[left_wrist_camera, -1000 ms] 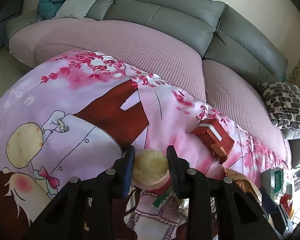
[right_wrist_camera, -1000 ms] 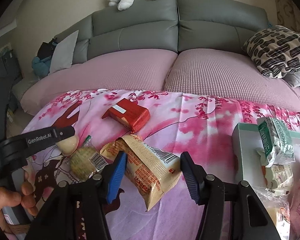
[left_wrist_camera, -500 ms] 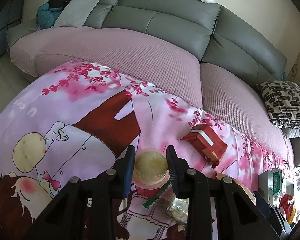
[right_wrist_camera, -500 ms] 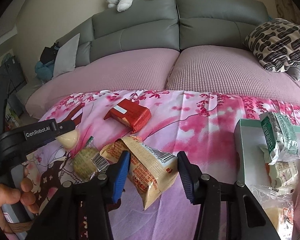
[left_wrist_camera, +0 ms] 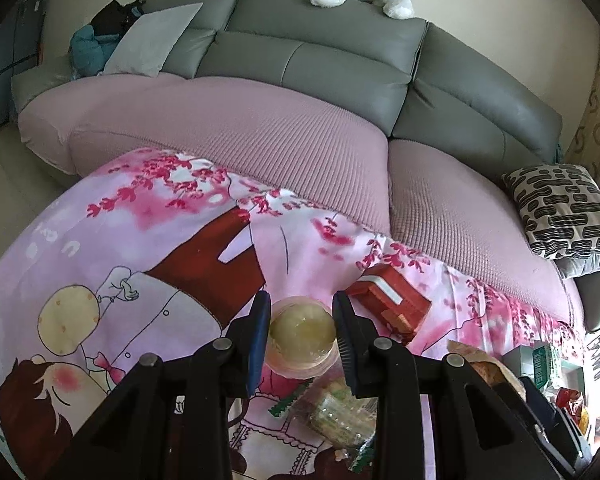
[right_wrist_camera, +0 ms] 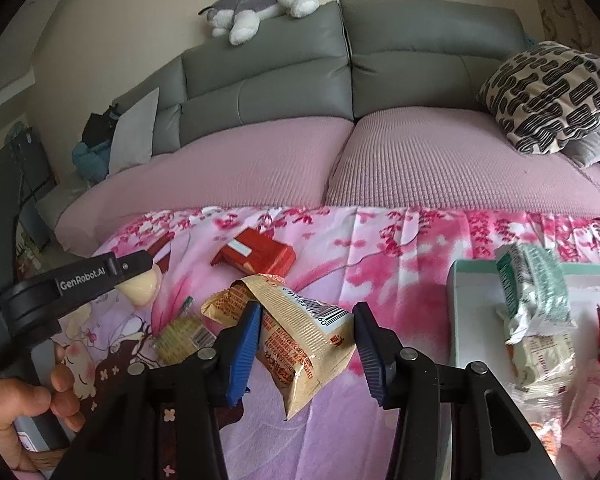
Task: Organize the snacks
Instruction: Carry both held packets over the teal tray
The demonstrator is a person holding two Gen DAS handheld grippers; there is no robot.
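My left gripper [left_wrist_camera: 300, 304] is shut on a round pale yellow jelly cup [left_wrist_camera: 302, 332], held a little above the pink cartoon-print cloth [left_wrist_camera: 140, 240]. The same cup [right_wrist_camera: 140, 289] shows at the left of the right wrist view, with a hand [right_wrist_camera: 16, 408] on the handle. My right gripper [right_wrist_camera: 308, 308] is shut on a beige snack bag [right_wrist_camera: 300, 344]; both pads press its sides and its lower end hangs free. A red box [right_wrist_camera: 256, 254] lies behind it, and a round cracker packet [right_wrist_camera: 184, 332] to its left.
A mint-rimmed white tray [right_wrist_camera: 460, 292] at the right holds green-and-white packets [right_wrist_camera: 536, 292] and other wrapped snacks. Behind the cloth runs a grey sofa with a pink seat cover [right_wrist_camera: 260, 160], a patterned cushion [right_wrist_camera: 548, 92] and a plush toy [right_wrist_camera: 260, 12].
The right jaws have closed in from a wider stance onto the beige bag. Both grippers have risen slightly; the left one keeps the jelly cup.
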